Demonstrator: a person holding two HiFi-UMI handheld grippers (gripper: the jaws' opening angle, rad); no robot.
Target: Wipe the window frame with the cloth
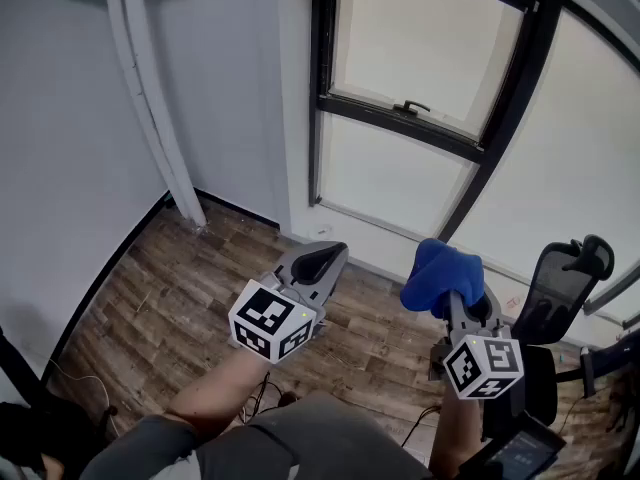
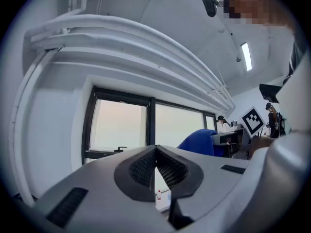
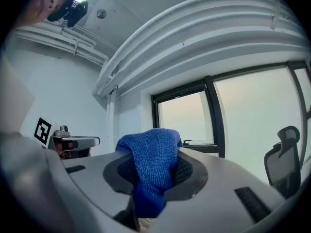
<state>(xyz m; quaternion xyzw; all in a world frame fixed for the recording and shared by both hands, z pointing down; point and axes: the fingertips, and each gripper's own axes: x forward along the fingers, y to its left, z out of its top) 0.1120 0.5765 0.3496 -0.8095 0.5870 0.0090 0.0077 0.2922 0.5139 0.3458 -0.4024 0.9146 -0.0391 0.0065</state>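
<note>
While the right gripper [image 1: 462, 308] clamps the blue cloth [image 1: 440, 276], well apart from the window frame [image 1: 400, 120], the left gripper [image 1: 322, 261] beside it has jaws pressed together.

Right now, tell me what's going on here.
A person faces a black window frame with a claw in each hand. The right claw is shut on a bunched blue cloth. The left claw is shut with nothing in it. Both are held low, short of the frame, so wiping has not yet begun.
</note>
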